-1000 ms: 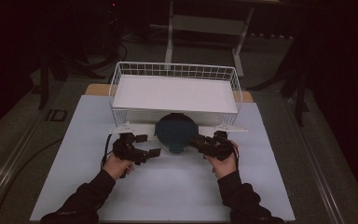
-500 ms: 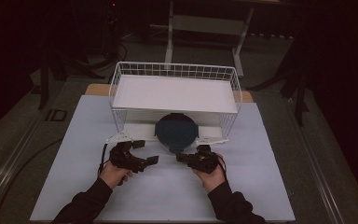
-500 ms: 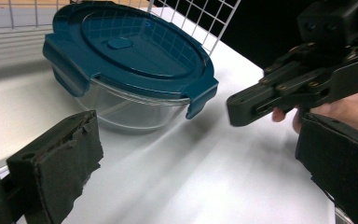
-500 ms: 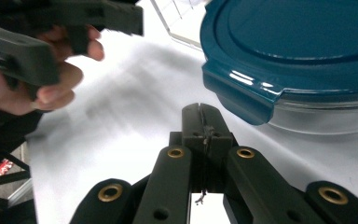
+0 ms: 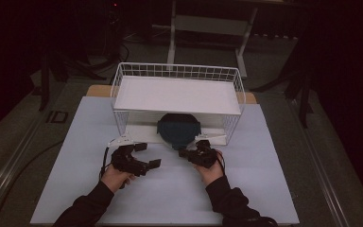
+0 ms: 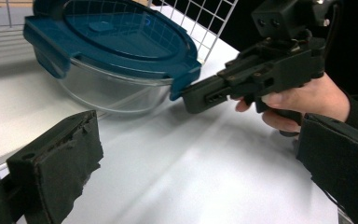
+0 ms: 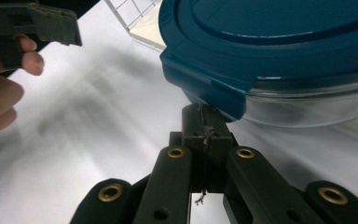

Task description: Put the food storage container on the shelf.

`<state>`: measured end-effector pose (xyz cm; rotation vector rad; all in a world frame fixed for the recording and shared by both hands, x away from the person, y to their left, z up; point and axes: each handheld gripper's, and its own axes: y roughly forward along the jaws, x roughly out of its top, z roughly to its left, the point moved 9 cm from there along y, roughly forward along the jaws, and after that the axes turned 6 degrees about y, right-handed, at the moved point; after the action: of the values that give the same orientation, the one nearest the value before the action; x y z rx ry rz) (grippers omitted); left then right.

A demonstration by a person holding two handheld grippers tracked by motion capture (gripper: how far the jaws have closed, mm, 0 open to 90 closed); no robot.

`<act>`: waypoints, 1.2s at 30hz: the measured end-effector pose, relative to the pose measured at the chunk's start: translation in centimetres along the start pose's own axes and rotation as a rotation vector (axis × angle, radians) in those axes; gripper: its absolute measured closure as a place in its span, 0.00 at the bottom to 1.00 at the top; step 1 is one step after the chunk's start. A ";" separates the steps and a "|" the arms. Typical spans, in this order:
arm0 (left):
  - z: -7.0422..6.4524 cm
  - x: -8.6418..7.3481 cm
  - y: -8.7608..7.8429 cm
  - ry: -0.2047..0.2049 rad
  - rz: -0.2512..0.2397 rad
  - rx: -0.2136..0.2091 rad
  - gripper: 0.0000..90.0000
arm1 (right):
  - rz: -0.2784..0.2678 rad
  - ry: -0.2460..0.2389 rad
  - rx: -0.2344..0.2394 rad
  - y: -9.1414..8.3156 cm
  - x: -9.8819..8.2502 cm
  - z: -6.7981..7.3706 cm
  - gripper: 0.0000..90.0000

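Grippers, high view: left gripper has its jaws spread and holds nothing, apart from the container; right gripper points at the container's near edge.
Container, high view: round, blue-lidded, on the white table, half under the wire basket shelf, just beyond both grippers and nearer the right one.
Left gripper view: own pads wide apart; glass bowl with blue lid ahead-left; right gripper touches the lid's latch tab.
Right gripper view: jaws pressed together, tips right under the latch tab; clamped on nothing, it seems.
Likely next move: lifting the tab.
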<state>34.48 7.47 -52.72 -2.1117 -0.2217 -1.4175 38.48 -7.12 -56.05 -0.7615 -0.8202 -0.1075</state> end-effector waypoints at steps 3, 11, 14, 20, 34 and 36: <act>0.0 -0.1 0.0 -0.001 -0.003 0.002 0.00 | -0.005 -0.003 -0.006 0.4 0.5 -0.2 1.00; -0.1 0.0 -0.2 0.002 -0.005 0.001 0.00 | -0.018 0.003 -0.039 1.1 1.8 -1.1 1.00; -0.2 0.0 -0.2 0.004 -0.005 0.002 0.00 | -0.022 0.008 -0.046 1.3 2.2 -1.3 1.00; -0.2 0.0 -0.2 0.006 -0.005 0.000 0.00 | -0.027 0.012 -0.059 1.6 2.8 -1.9 1.00; -0.7 0.2 -0.7 0.036 -0.008 -0.001 0.00 | -0.031 -0.033 -0.029 1.4 2.6 -0.6 0.90; -0.9 0.3 -0.8 0.044 -0.013 -0.002 0.00 | -0.039 -0.045 -0.022 1.0 2.6 -0.2 0.83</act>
<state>33.53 7.59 -51.87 -2.0816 -0.2168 -1.4708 40.76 -6.08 -54.93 -0.7708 -0.8783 -0.1344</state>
